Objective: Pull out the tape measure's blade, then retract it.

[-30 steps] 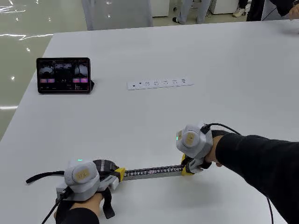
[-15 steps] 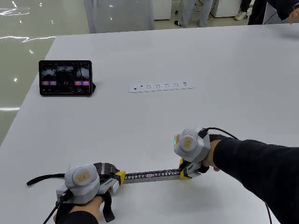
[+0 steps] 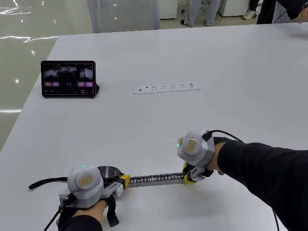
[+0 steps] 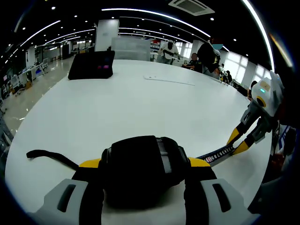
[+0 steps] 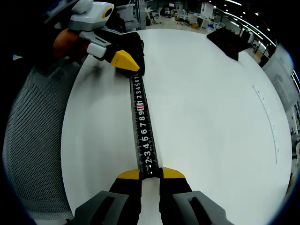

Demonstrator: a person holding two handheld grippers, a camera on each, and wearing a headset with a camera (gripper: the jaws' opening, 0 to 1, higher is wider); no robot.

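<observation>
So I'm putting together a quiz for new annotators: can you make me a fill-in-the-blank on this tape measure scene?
1. The tape measure's black case sits clamped in the ____ gripper.
2. The right gripper is shut on the end of the ____.
3. On the white table, left of the power strip, stands a ____ with a lit screen.
Missing words: left; blade; tablet.

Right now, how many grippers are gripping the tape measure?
2. The left gripper clamps the black case; the right gripper pinches the end of the pulled-out blade.
</observation>
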